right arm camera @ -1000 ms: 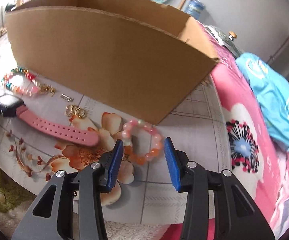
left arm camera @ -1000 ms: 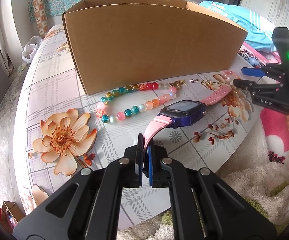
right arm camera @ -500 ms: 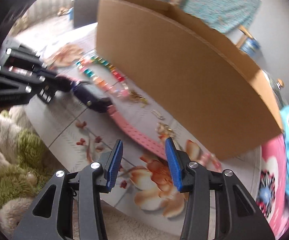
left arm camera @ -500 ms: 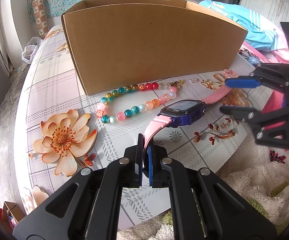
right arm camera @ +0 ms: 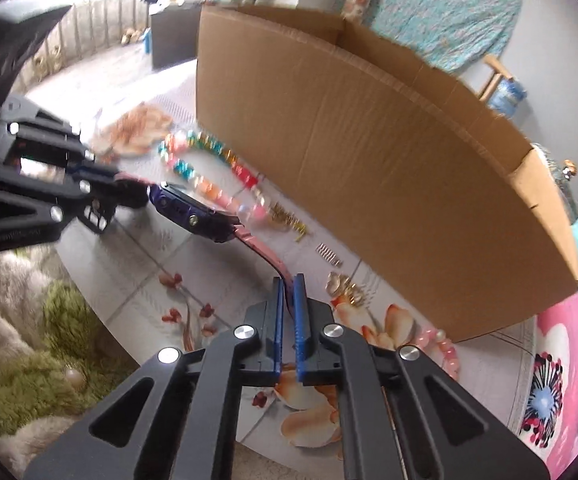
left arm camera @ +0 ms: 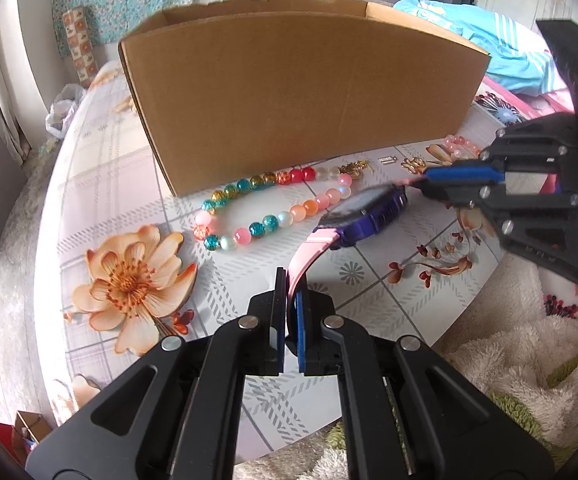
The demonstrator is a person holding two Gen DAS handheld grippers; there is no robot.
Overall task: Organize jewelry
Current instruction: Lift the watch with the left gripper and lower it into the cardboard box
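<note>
So, quick rundown from my end of the rig:

Left gripper (left arm camera: pixel 290 280): clamped tight on one pink strap end of the watch (left arm camera: pixel 363 216), nothing loose there.

Right gripper (right arm camera: pixel 288 284): jaws have just been closing, and now they're pinched on the other pink strap end (I can see the strap running straight in between the blue pads).

Watch: purple body hangs between my two grippers, strap stretched out either side, just above the table (left arm camera: pixel 101 184) as far as I can tell. Slightly blurry in both views.

Multicolor bead necklace (left arm camera: pixel 273 204): lying in a loop on the table, between the watch and the cardboard box (left arm camera: pixel 301 92), close against the box's front wall.

Pink bead bracelet (right arm camera: pixel 443 346): on the table near the box's corner, just right of my right gripper.

Gold bits (right arm camera: pixel 289 216): a small gold piece at the end of the necklace, plus another gold cluster (right arm camera: pixel 343 288) further along, both in front of the box.

Box: open top, upright on the floral tablecloth; can't see what's inside.
</note>
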